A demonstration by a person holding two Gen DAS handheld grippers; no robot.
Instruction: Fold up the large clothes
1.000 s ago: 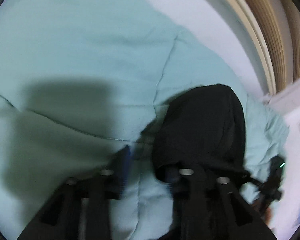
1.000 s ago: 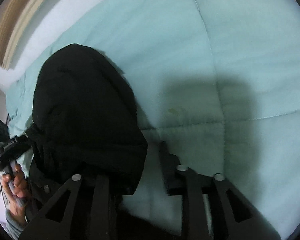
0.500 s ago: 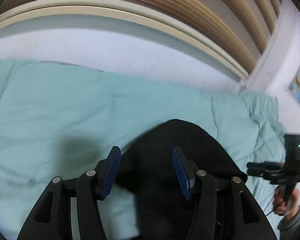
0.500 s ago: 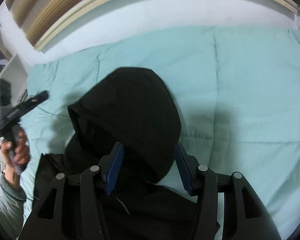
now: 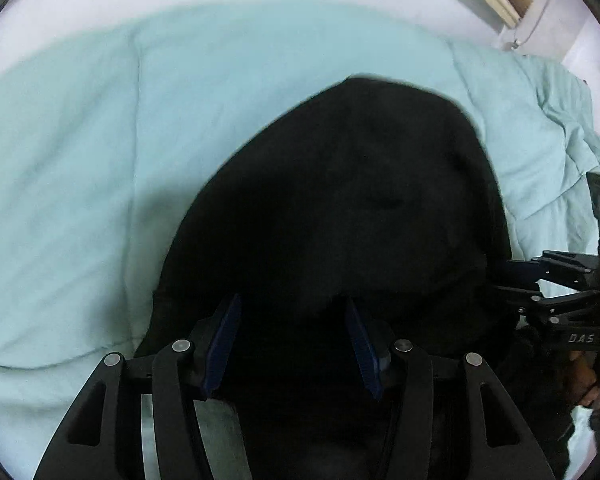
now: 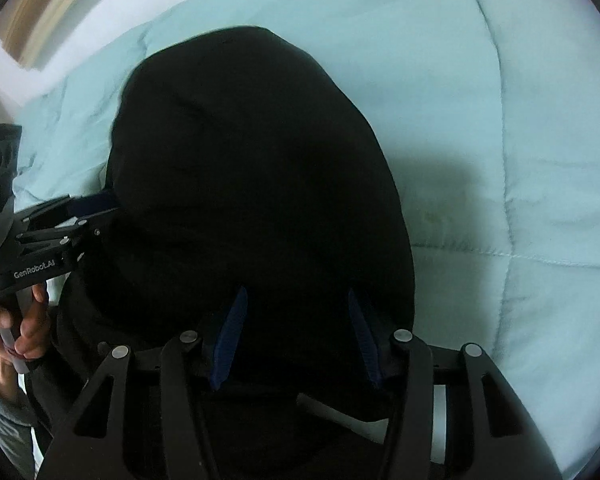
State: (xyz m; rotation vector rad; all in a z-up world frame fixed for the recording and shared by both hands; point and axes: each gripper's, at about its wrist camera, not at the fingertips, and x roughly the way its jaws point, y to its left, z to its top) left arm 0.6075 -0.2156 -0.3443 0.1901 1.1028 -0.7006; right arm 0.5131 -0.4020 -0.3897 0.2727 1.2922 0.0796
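Over the black hoodie (image 5: 340, 208), jaws wider now.

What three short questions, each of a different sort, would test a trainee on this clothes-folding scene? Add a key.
1. True or false: the black hooded garment lies on a pale teal quilt.
2. Multiple choice: the left gripper is (A) clamped on a white towel, (B) open above the black fabric, (C) out of view.
3. Short answer: in the right wrist view, what shows at the left edge beside the garment?

Key
1. True.
2. B. The pads stand apart with dark fabric seen between them, and no pinch shows. The right gripper looks the same.
3. The left gripper, with the hand that holds it.
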